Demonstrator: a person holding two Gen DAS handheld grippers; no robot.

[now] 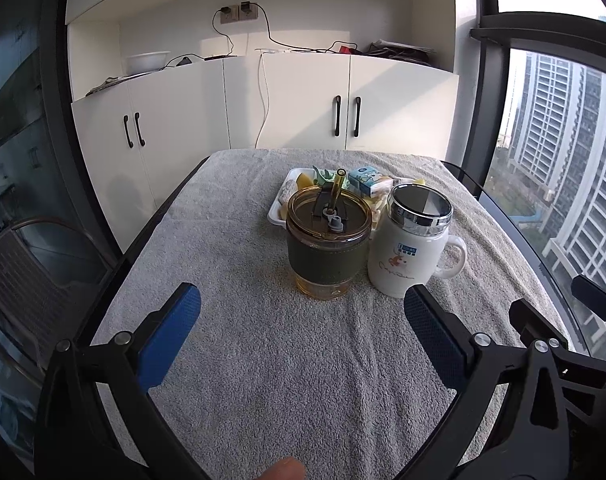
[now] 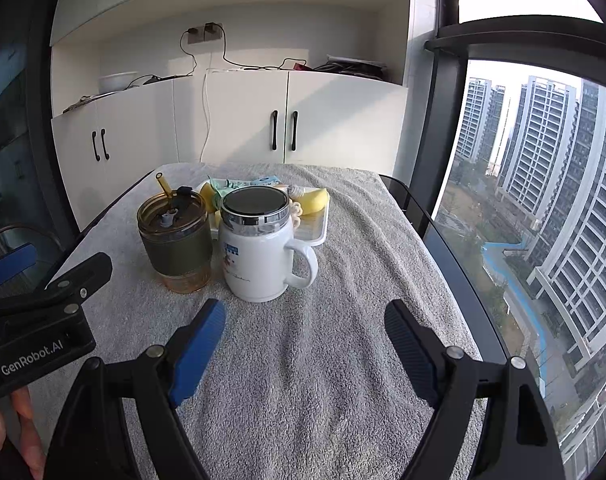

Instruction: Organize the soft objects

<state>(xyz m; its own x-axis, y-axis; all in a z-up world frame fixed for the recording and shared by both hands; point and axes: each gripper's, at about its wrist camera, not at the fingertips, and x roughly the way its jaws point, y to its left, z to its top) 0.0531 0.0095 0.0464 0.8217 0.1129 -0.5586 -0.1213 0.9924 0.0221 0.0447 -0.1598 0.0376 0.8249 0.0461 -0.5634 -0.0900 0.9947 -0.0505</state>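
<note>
Both grippers are hanging over the grey towel [image 1: 303, 360], side by side, angled down at the table. The left gripper [image 1: 302, 320] is standing with its blue pads spread wide, nothing between them but bare cloth. The right gripper [image 2: 305, 334] is doing the same, jaws wide apart, gripping nothing.

Straight ahead of the left gripper, an amber tumbler [image 1: 328, 236] with a dark green sleeve and a straw is standing upright on the towel. Just beside it, ahead of the left gripper's right finger, a white lidded mug [image 1: 413, 248] is standing, handle pointing away from the tumbler. From the right gripper, that mug [image 2: 259, 244] is sitting ahead and toward its left finger, with the tumbler [image 2: 175, 236] further left.

The soft things are lying beyond both cups in a white tray [image 2: 317, 232]: a yellow plush piece [image 2: 315, 200], a small blue packet [image 1: 369, 182], something green and crinkled [image 2: 227, 190]. Most of the pile is hiding behind the cups, so I cannot tell every item. Neither gripper is touching the tray.

A fingertip [image 1: 283, 470] is peeking in at the bottom edge of the left view.
</note>
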